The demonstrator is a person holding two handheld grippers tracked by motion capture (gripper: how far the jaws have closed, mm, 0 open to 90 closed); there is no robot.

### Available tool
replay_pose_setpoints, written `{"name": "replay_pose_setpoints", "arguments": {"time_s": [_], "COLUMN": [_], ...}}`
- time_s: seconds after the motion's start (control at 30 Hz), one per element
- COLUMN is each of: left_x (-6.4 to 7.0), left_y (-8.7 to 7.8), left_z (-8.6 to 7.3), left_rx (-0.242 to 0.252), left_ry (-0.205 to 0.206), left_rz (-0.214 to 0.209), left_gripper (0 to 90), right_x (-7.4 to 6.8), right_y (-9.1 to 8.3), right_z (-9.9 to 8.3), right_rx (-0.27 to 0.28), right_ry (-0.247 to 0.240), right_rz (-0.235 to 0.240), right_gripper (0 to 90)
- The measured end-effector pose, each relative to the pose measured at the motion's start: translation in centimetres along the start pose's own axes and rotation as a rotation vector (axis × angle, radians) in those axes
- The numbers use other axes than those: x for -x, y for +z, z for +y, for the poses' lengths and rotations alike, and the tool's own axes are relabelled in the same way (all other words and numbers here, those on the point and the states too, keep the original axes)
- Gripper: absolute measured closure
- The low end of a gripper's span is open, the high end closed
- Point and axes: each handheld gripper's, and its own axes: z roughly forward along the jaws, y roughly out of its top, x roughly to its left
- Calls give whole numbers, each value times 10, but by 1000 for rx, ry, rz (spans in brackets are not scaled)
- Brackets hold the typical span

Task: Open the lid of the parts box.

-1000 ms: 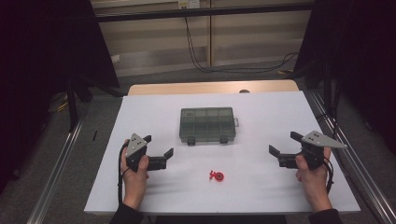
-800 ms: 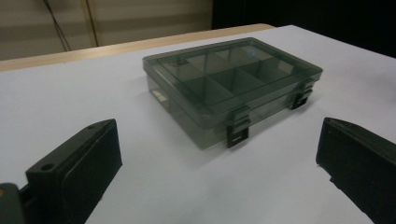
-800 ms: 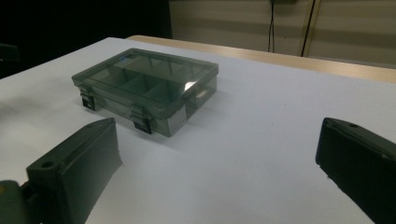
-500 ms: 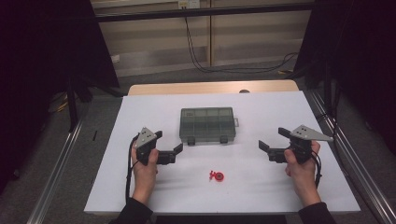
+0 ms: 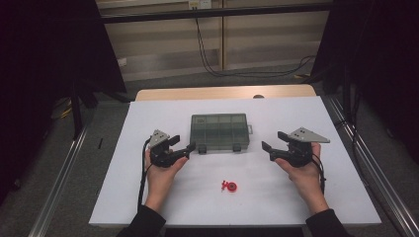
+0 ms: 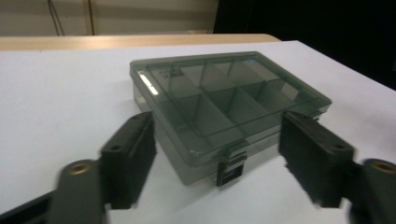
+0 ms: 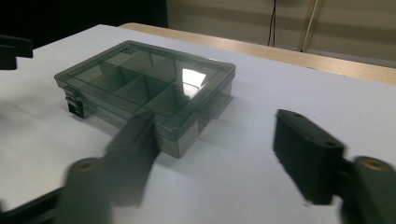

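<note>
Both grippers spread, closing on the shut compartment box.

High view: I hold the left gripper just beside the box, the right gripper near, a small red part in front. Gripper views: jaws wide; a one-sided push could slide the box or miss its latches.

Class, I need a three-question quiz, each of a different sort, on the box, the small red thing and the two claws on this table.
1. True or false: the lid of the grey box is shut.
2. Where does the red part lie? A) inside the box B) on the white table, nearer the person than the box C) in the left claw
3. Fill in: both the left and the right claw are ____.

Key: 1 true; 2 B; 3 open.
</note>
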Motion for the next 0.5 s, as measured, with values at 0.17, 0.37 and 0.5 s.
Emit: {"name": "replay_pose_setpoints", "arguments": {"time_s": [0.17, 0.37, 0.5], "left_x": [-1, -8, -11], "left_y": [5, 7, 7], "left_z": [1, 2, 0], "left_rx": [-40, -92, -121], "left_ry": [5, 18, 39], "left_rz": [39, 31, 18], "left_gripper": [656, 900, 900], "right_x": [-4, -1, 3], "right_y": [12, 26, 34], "right_z": [1, 4, 4], "right_rx": [-39, -124, -176], "right_ry": [-5, -19, -21], "right_rz": [13, 39, 81], "right_gripper": [698, 900, 900]}}
